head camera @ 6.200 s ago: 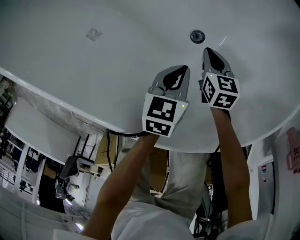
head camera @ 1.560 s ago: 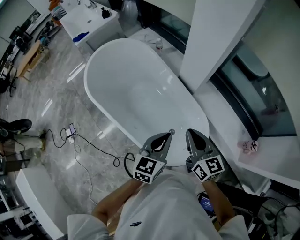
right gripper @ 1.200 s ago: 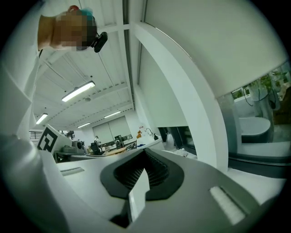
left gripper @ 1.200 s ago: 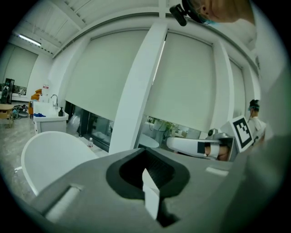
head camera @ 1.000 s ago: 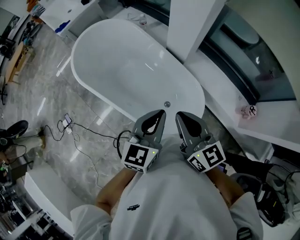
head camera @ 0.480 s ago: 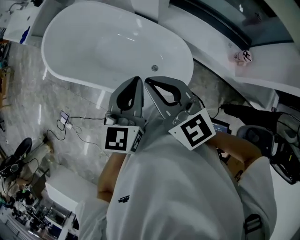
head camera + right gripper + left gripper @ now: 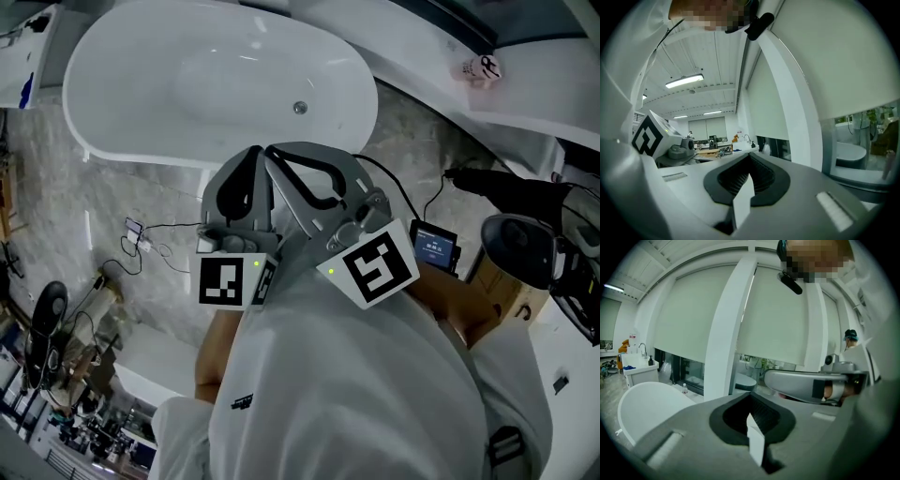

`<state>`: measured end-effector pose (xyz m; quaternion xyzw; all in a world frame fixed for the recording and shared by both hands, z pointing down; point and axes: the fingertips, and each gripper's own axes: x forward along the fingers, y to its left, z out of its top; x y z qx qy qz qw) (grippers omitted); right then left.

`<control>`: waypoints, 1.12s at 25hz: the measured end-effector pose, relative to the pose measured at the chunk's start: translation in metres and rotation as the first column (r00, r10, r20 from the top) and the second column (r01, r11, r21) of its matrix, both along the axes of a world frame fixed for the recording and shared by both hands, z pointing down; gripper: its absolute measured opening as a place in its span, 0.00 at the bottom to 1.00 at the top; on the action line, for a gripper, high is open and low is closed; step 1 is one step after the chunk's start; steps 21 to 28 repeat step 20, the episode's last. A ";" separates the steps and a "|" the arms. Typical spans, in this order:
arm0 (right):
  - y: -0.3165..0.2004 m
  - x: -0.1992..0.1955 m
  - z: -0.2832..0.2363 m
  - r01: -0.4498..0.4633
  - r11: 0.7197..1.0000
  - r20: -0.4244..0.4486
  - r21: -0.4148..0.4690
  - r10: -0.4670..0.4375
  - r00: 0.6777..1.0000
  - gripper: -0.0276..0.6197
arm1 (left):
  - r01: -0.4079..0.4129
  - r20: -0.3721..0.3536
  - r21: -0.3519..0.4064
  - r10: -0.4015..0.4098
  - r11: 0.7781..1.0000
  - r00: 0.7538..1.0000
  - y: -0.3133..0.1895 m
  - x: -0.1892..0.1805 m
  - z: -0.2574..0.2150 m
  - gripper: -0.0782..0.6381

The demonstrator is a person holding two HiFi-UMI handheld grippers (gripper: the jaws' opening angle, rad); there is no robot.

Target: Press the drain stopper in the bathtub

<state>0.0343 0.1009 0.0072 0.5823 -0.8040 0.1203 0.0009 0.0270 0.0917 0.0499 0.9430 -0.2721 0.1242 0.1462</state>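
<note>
Bathtub (image 7: pixel 103 66), white and oval, holds only the drain stopper (image 7: pixel 300 108), set in its bottom near the end closest to the person. The left claw (image 7: pixel 253 155) and the right claw (image 7: pixel 277 157) hover side by side close to the person's chest, well apart from the stopper. Each has its jaws pressed together with nothing between them. Grey marbled floor (image 7: pixel 141 202) surrounds the tub, with a thin cable (image 7: pixel 164 248) lying across it.
</note>
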 end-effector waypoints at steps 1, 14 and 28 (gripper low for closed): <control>0.001 0.002 0.000 -0.004 1.000 0.008 -0.002 0.004 1.000 0.03 | -0.007 0.004 -0.004 0.007 1.000 1.000 0.002 0.002 0.001 0.11; 0.000 0.018 0.006 -0.026 0.999 0.024 -0.019 0.026 0.999 0.03 | -0.003 -0.010 -0.027 0.002 1.000 1.000 0.000 0.014 0.004 0.11; 0.000 0.023 0.006 -0.027 0.999 0.008 -0.031 0.027 1.000 0.03 | 0.009 -0.013 -0.034 -0.009 0.999 1.000 -0.003 0.012 0.003 0.12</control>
